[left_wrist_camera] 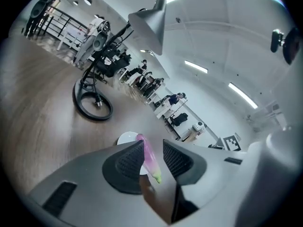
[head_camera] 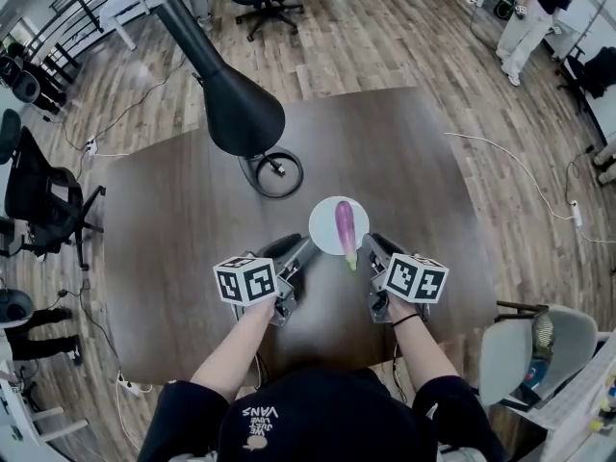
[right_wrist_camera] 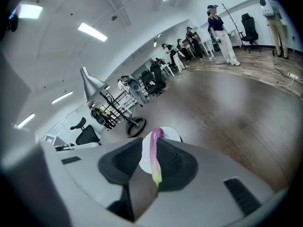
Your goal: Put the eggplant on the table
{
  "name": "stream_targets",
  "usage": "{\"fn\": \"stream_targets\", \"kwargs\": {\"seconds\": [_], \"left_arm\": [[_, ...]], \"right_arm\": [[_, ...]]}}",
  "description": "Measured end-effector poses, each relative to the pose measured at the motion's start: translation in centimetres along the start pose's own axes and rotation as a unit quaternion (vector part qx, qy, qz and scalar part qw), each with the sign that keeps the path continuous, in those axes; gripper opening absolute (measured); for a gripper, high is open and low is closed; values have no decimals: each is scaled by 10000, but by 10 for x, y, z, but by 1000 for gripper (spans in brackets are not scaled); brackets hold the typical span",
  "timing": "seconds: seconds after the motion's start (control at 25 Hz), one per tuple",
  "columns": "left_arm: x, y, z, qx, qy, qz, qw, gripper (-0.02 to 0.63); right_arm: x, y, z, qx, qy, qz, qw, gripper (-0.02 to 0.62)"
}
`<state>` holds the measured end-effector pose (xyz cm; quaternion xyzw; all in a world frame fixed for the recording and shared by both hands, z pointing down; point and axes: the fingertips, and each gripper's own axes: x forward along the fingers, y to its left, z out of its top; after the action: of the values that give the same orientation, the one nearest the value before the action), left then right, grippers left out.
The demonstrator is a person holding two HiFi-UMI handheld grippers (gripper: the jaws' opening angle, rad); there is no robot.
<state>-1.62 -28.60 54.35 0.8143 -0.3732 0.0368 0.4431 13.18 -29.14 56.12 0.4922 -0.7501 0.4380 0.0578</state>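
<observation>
Eggplant (head_camera: 345, 229) lying lengthwise on the white plate (head_camera: 322, 221) at mid-bench (head_camera: 173, 219), its green stem end overhanging the rim towards me. I hold the left gripper (head_camera: 294, 250) and right gripper (head_camera: 377, 248) just short of the plate, one on either side of the stem, neither touching it. Left jaws stand moderately apart, right jaws at a narrower gap. Both are empty and sighted along the fruit, presumably so either can close on it.

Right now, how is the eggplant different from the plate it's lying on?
The eggplant is long and purple with a green tip; the plate is round and plain white. The eggplant rests on the plate; the plate rests on the table. Both lie flat.
</observation>
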Motion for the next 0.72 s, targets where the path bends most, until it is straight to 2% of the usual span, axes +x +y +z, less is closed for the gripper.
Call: {"fn": "stream_targets", "kwargs": {"seconds": [0.24,0.72], "left_arm": [[-38,-27,-3,645,-321,-110,9973,28],[-95,-61,-27,1382,-598,-281,9882,11]], "right_arm": [[-41,30,-5,-410,-601,-117,9973,48],[-111,80,-41,-996,-1257,-337,9865,25]]}}
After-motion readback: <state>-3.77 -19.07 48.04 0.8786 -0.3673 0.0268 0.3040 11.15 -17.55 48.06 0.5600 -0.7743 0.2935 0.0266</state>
